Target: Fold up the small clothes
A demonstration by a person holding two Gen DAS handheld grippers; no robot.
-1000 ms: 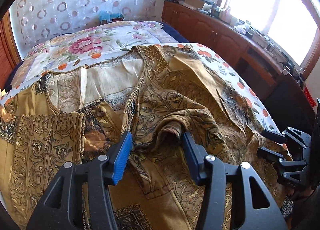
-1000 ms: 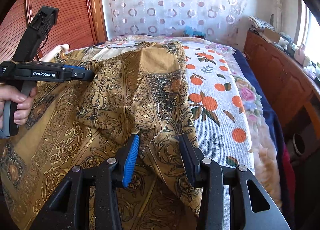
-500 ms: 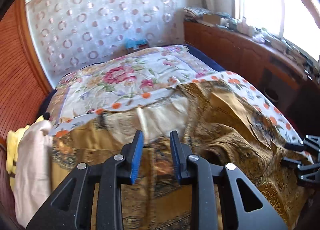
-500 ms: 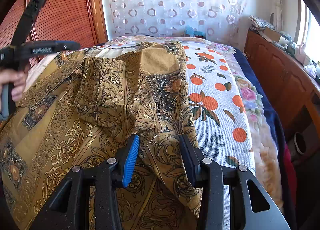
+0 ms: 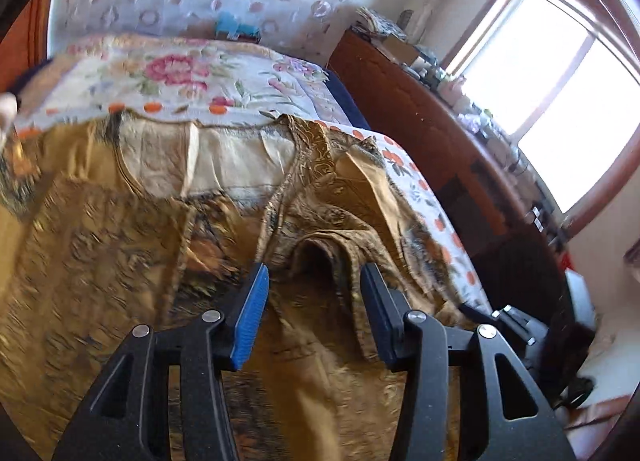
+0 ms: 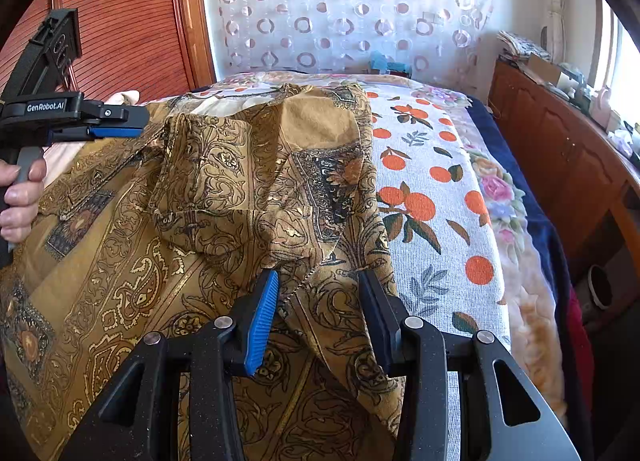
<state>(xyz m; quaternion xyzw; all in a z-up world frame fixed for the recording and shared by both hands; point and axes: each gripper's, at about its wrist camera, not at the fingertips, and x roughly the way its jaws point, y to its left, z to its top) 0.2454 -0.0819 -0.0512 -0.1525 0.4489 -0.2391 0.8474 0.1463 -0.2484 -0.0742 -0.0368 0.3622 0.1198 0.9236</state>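
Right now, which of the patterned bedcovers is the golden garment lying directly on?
The white sheet printed with oranges: the golden paisley garment overlaps it. The rose-flowered blanket shows only beyond that sheet's edges.

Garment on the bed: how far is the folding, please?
Done: one side of the gold garment looks turned over the middle, bunched. In hand: left gripper jaws have just been opening, over cloth, nothing pinched; right gripper open astride a fabric ridge. Left: smoothing and remaining folds.
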